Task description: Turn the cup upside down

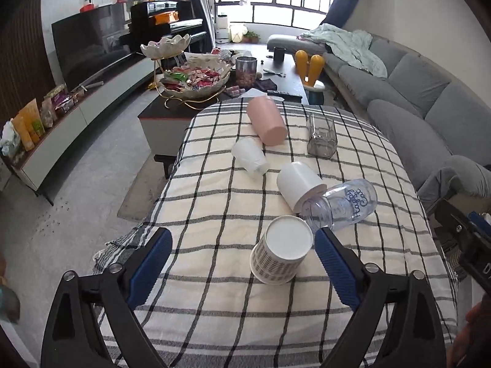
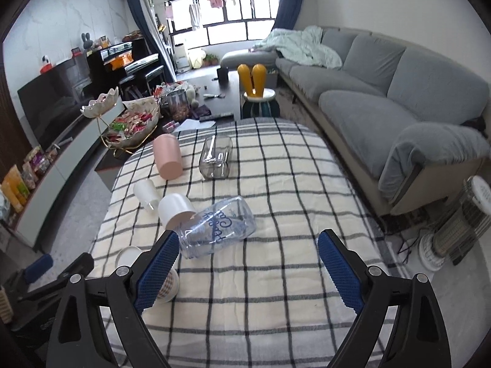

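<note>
Now both the left tool [image 1: 242, 240] and right tool [image 2: 248, 247] gape wide, grasping nothing, the left flanking the patterned paper cup [image 1: 280, 250].

We are in a home living room: a long grey sofa [image 2: 383, 92] with a rumpled blanket [image 2: 303, 46] lines one wall, facing a television [image 1: 89, 46] on a low media cabinet [image 1: 76, 122]. We also see a black piano [image 2: 129, 61], a coffee table [image 1: 214, 92] carrying a snack bowl [image 1: 196, 81], and laundry [image 2: 214, 0] hanging at the window.
</note>
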